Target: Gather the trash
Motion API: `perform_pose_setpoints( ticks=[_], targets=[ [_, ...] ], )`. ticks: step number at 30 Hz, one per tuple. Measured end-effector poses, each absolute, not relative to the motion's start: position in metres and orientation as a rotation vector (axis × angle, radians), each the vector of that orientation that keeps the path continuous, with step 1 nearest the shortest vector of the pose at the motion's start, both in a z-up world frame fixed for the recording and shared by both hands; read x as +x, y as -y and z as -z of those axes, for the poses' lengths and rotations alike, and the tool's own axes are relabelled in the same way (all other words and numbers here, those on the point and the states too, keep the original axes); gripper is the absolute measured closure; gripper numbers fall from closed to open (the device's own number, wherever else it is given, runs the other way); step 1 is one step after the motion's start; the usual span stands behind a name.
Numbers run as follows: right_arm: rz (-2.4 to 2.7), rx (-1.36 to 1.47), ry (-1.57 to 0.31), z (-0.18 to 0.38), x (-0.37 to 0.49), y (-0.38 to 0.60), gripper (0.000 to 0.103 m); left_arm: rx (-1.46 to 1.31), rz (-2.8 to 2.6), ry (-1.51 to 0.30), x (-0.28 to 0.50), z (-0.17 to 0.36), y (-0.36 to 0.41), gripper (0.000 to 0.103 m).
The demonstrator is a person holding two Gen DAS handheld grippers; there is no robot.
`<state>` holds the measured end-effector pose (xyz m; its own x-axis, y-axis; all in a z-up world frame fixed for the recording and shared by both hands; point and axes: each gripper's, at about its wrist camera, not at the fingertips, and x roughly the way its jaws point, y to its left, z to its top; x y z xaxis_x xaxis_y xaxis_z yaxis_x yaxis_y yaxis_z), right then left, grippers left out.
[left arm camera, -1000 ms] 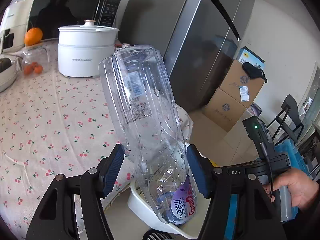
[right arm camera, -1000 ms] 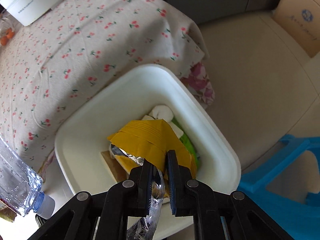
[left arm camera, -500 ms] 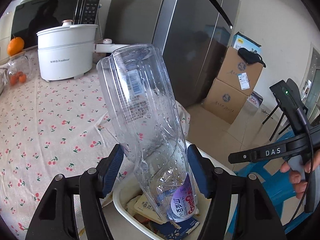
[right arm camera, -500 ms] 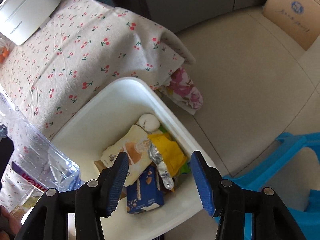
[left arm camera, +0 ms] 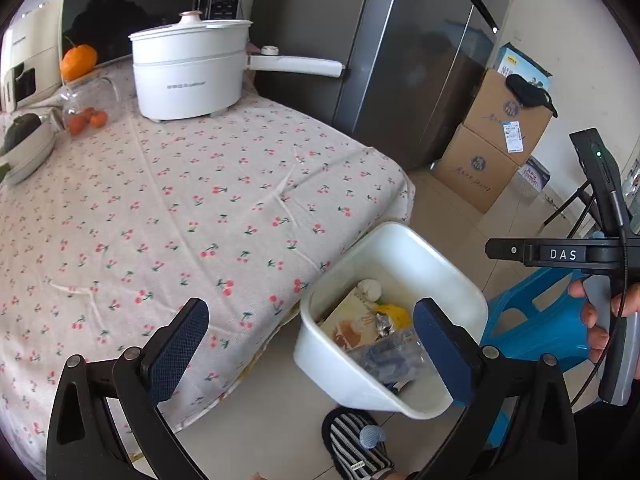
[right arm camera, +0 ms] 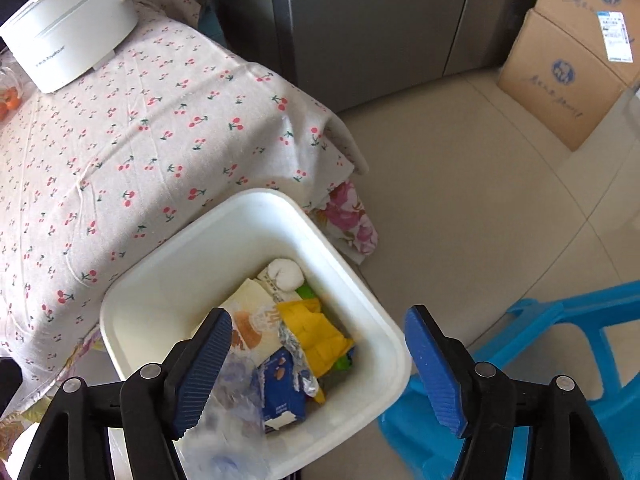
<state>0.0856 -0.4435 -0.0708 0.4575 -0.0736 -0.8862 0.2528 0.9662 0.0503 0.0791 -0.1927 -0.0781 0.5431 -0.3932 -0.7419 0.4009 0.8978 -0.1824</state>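
Home kitchen, fridge point(left arm camera: 400, 60), microwave point(left arm camera: 152, 4), electric pot point(left arm camera: 188, 72), cherry-print tablecloth point(left arm camera: 180, 200)

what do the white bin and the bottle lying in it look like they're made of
White bin: probably moulded plastic, smooth and slightly glossy, with rounded corners and a rolled rim.
Bottle: thin clear plastic by the look of it; it is see-through and shows the trash behind it, though blurred here.

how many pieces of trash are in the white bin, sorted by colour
In the white bin:
white paper ball: 1
cream snack wrapper: 1
yellow foil bag: 1
green scrap: 1
blue carton: 1
clear plastic bottle, blurred: 1
Total: 6 that I can tell apart.
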Motion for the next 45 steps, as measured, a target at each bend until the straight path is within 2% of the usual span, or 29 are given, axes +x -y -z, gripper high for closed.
perform_pose_setpoints(
  ticks=[2,9,14,19,27,45],
  targets=[
    [0.174,0.185,-1.053,0.063,0.079,0.428,0.020,0.009,0.448,-0.876,0.071,0.065,0.173,0.000],
    [0.121,0.156,-0.977,0.044,0.047,0.374,0.019,0.033,0.361,-0.868,0.040,0.034,0.119,0.000],
    [0.141,0.138,-0.884,0.031,0.019,0.342,0.009,0.051,0.272,-0.923,0.023,0.034,0.091,0.000],
    [0.124,0.096,-0.835,0.025,-0.001,0.308,0.001,0.036,0.222,-0.889,-0.001,0.025,0.062,0.000],
    [0.094,-0.050,-0.762,0.017,-0.009,0.259,0.001,0.056,0.145,-0.791,-0.027,0.014,0.032,0.000],
    [0.078,-0.076,-0.751,0.020,-0.013,0.237,0.001,0.037,0.142,-0.788,-0.026,0.011,0.029,0.000]
  ],
)
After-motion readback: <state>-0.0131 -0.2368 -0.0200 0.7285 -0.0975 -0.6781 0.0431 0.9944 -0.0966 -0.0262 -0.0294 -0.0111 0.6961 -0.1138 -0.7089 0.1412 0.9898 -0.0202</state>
